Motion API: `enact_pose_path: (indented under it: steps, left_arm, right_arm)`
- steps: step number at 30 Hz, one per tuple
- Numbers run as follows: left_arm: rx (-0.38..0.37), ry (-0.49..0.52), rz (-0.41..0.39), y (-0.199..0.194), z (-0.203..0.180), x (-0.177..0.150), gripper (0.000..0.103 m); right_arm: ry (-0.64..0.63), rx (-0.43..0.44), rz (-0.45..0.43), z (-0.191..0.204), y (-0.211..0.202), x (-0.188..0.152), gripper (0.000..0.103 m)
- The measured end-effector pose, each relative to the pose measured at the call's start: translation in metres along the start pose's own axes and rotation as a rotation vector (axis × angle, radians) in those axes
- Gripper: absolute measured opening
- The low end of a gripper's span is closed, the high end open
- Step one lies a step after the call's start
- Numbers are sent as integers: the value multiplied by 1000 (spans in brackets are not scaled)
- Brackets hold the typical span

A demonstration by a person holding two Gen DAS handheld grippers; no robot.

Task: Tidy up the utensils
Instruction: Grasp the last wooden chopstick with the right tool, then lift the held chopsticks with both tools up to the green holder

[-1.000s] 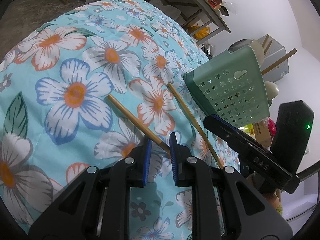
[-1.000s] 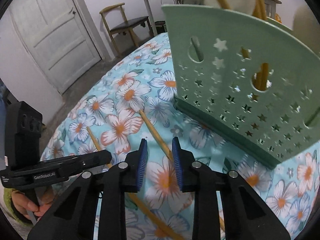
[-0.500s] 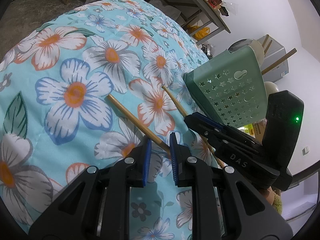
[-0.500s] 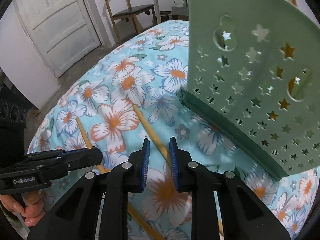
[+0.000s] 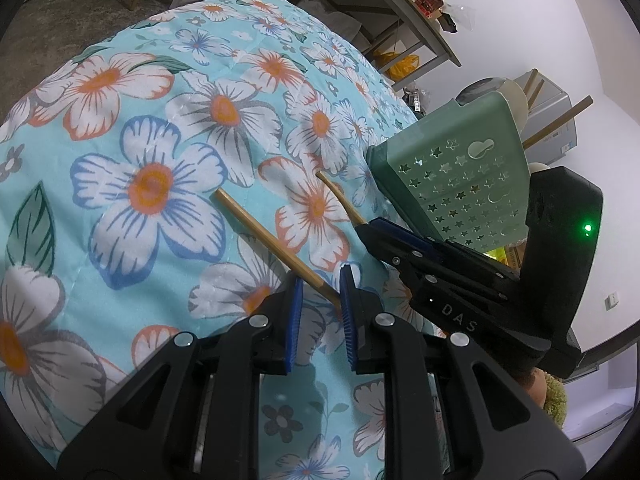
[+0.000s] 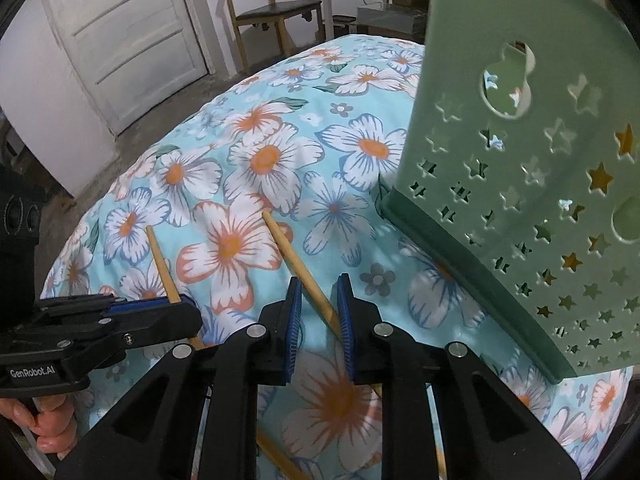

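Two blue fingers (image 5: pixel 296 312) of the left gripper (image 5: pixel 320 276) stand close together with a small gap. One chopstick (image 5: pixel 260 236) lies slanted between them, its end at the right-side finger. I cannot tell if they squeeze it. The right gripper (image 6: pixel 318 284) looks the same: a small gap, the other chopstick (image 6: pixel 296 256) slanted across it, squeeze unclear. Both chopsticks lie near each other on the flowery blue cloth (image 5: pixel 120 120) over the surface. Just beyond them stands the green utensil holder (image 6: pixel 520 160) with star holes. Wooden sticks (image 5: pixel 560 120) poke out of its top.
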State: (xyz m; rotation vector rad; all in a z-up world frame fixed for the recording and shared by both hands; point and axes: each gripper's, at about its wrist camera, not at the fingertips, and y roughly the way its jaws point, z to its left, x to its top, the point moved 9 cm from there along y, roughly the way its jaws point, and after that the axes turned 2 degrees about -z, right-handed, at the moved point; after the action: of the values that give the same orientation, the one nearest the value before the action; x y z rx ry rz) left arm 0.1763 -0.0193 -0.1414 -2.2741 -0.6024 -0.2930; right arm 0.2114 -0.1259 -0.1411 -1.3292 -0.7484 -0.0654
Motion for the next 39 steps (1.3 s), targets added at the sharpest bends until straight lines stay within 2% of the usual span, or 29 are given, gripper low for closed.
enact_pose_path:
  steps: [6, 10, 16, 24, 28, 34, 39]
  left_arm:
    - [0, -1, -1, 0, -1, 0, 18]
    - [1, -1, -2, -2, 1, 1, 18]
    - [0, 1, -1, -3, 2, 1, 18]
    - [6, 6, -8, -4, 1, 1, 18]
    - [12, 13, -15, -5, -4, -2, 18]
    - [14, 20, -23, -5, -13, -4, 17]
    - [4, 71, -52, -14, -24, 5, 16]
  right_arm:
    - [-78, -43, 21, 7, 7, 0, 19]
    - [-66, -28, 5, 7, 10, 6, 18]
    - [-48, -32, -41, 1, -1, 10, 8]
    - [-15, -56, -163, -11, -49, 15, 6]
    - [31, -67, -254, -19, -86, 19, 6]
    - [159, -89, -388, -44, -143, 17, 6]
    - [271, -110, -484, -65, -183, 7, 6]
